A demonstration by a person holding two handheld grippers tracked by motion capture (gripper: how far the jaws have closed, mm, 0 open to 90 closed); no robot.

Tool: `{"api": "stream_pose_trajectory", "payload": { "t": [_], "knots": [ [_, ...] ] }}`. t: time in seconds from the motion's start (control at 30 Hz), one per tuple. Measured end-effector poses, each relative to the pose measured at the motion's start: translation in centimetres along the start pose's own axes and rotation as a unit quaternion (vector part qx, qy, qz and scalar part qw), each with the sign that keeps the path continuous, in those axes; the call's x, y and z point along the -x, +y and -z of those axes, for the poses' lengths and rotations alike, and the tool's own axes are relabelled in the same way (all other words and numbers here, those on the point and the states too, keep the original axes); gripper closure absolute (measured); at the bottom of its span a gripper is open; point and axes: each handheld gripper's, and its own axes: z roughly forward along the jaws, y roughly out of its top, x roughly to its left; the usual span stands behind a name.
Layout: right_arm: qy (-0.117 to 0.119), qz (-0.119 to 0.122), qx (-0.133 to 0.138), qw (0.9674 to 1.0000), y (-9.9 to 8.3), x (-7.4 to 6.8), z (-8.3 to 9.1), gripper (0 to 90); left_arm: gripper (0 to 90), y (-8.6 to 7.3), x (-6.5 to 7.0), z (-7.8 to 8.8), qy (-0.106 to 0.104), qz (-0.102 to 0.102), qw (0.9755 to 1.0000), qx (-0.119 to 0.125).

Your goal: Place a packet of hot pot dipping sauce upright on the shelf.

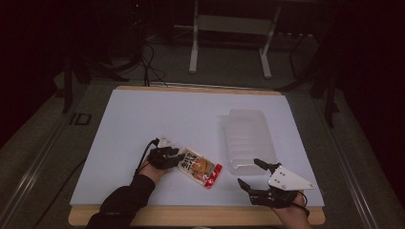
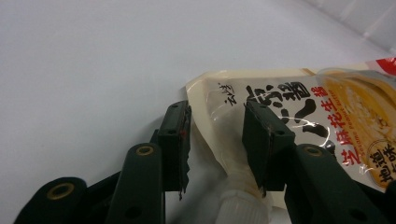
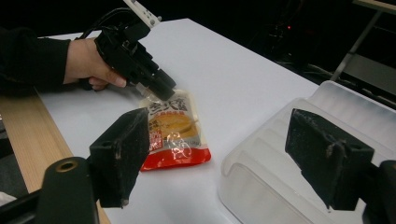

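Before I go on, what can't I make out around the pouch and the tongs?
- Left tongs: whether the pads press the printed sauce pouch's spout; the left gripper view's bottom edge crops it.
- Pouch's red end: cropped there too.
- Clear plastic tray's inside: blurred by dim high view; right tongs block part.

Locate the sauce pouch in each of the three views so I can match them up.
High view: the sauce pouch lies at lower centre on the white table, at the left gripper's tips.
Left gripper view: its spout end sits between the jaws, right of centre.
Right gripper view: centre-left, beyond the near jaw.
Shared landmark: the clear plastic tray, also at right in the right gripper view.
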Motion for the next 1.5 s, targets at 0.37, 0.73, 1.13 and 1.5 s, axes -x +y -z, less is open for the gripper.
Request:
{"api": "stream_pose_trajectory", "payload": {
  "t": [0.37,0.73,1.13,1.5],
  "knots": [
    [0.001,0.001,-0.002,1.0000,0.0,0.0,-0.1,22.0,89.3,0.1,0.8,-0.2,0.010,-0.020,0.9997,-0.003],
    [-0.002,-0.002,0.004,1.0000,0.0,0.2,0.2,22.3,90.0,0.2,1.0,0.4,0.012,0.007,0.9995,0.027],
    [-0.010,-0.006,0.009,0.9999,0.1,0.2,0.3,22.3,90.0,1.9,2.1,2.4,0.007,-0.022,0.9978,0.063],
    [-0.012,-0.007,0.006,0.9999,0.0,0.3,0.2,22.3,90.0,3.3,3.4,4.0,-0.013,-0.036,0.9959,0.082]
  ]
}}
